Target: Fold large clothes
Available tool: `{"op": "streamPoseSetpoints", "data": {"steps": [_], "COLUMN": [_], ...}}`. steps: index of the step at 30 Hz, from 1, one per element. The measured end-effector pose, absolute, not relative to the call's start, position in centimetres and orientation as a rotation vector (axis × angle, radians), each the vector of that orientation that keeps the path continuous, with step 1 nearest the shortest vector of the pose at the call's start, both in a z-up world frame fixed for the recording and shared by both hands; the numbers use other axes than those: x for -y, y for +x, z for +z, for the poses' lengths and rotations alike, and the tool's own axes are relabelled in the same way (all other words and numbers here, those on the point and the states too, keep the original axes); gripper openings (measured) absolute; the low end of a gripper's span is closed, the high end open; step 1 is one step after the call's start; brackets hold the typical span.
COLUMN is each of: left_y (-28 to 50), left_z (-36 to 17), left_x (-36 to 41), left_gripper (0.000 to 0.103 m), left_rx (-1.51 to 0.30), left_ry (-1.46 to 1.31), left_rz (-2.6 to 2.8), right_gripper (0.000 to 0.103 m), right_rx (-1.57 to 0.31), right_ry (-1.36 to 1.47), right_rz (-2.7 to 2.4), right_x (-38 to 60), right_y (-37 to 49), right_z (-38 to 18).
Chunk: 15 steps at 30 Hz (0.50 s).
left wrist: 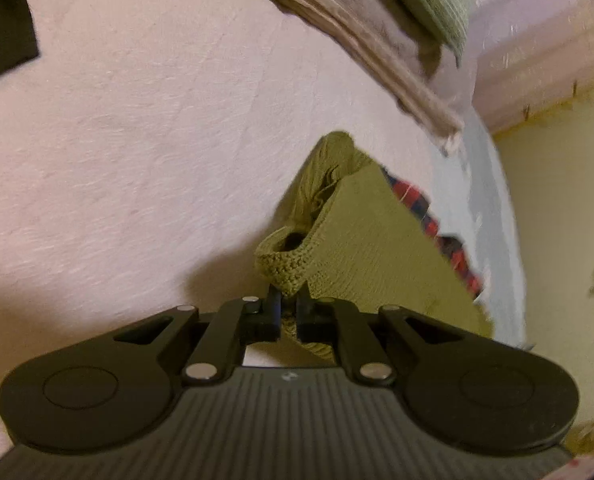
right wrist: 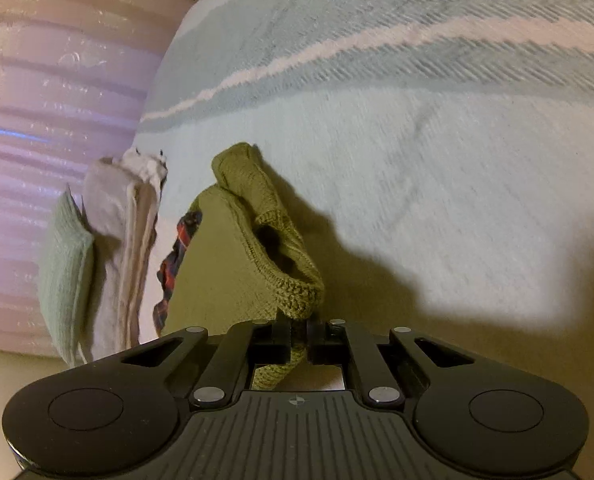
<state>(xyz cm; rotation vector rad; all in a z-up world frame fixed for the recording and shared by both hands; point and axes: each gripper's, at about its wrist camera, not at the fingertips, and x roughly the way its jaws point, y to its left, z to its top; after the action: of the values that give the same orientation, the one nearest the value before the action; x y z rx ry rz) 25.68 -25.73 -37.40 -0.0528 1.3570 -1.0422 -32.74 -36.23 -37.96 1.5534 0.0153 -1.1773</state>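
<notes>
Between both hand-held grippers [left wrist: 288,300] [right wrist: 297,322], olive sweater [left wrist: 373,240], partly hidden

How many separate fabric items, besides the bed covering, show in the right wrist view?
4: the olive knit sweater clamped in the right gripper, a red plaid garment beside it, a beige folded cloth and a pale green knit further left. Others may be hidden underneath.

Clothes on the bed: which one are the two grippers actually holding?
The olive-green knitted sweater. Both the left gripper and right gripper pinch its ribbed edge. The beige folded piece and pale-green one lie untouched.
</notes>
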Motion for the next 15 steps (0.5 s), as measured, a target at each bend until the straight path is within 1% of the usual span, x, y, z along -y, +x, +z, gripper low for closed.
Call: {"op": "streamPoseSetpoints", "data": {"steps": [1,2,3,4,6,7,8,11,15], "left_y": [25.6,25.3,24.9,24.5,24.7,25.0,25.5,26.3,23.8], "left_z": [-38.1,-39.2,-40.3,-40.9,-40.5,-39.6,-38.5,-35.4,-33.2], "left_x": [25.2,25.2,25.5,25.8,25.5,25.3,25.0,26.2,32.9], "left_gripper": [0.006,0.006,0.006,0.008,0.014,0.015,0.015,0.015,0.015], "left_rx": [-1.375,-1.396,-1.396,-1.378,-1.348,-1.322,-1.284,-1.158,-0.961], "left_ry": [-0.030,0.006,0.080,0.166,0.185,0.187,0.196,0.253,0.403], "left_rz": [-1.042,-1.047,-1.038,-1.014,-1.024,-1.016,-1.003,-1.012,-1.177], "right_gripper": [0.003,0.007,0.013,0.024,0.028,0.033,0.036,0.036,0.036], "right_rx": [-0.056,-0.133,-0.209,-0.312,-0.375,-0.386,-0.401,-0.418,-0.429], "right_ry": [1.548,1.546,1.549,1.534,1.454,1.398,1.330,1.139,0.919], "right_rz": [-1.165,-1.146,-1.149,-1.190,-1.219,-1.246,-1.262,-1.228,-1.145], "right_x": [36.1,36.3,36.7,37.0,37.3,37.4,37.7,39.9,44.8], "right_y": [-32.4,-32.0,-31.6,-31.2,-31.2,-31.3,-31.4,-30.7,-27.1], "right_z": [-38.5,-39.3,-40.2,-40.9,-40.1,-39.0,-37.7,-34.6,-32.8]}}
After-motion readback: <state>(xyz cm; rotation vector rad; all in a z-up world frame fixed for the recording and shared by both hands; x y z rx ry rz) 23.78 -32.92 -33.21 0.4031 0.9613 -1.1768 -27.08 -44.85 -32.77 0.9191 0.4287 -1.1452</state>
